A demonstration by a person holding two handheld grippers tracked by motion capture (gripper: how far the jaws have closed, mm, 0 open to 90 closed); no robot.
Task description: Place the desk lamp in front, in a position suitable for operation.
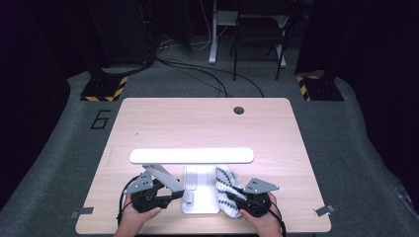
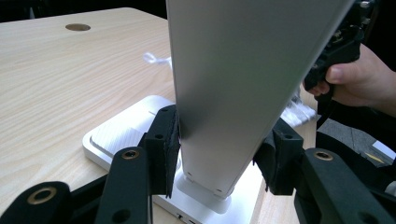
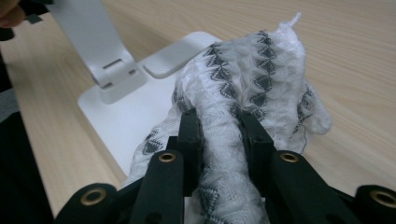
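Note:
A white desk lamp stands near the table's front edge, its long light bar [image 1: 191, 156] level above the flat base [image 1: 200, 190]. My left gripper [image 1: 173, 196] grips the slanted lamp arm [image 2: 233, 93] low down, one pad pressed on each side, just above the base [image 2: 116, 135]. My right gripper [image 1: 232, 200] is shut on a white cloth with a grey zigzag pattern [image 1: 225, 180]. In the right gripper view the cloth [image 3: 252, 70] bunches between the jaws [image 3: 222, 135] and drapes over the right edge of the lamp base [image 3: 126, 116].
The wooden table [image 1: 148, 123] has a round cable hole [image 1: 238, 110] at the back right. Small metal clips sit at the front corners [image 1: 81, 213] [image 1: 323, 211]. Beyond the table, cables, a chair and striped stand bases [image 1: 104, 89] occupy the grey floor.

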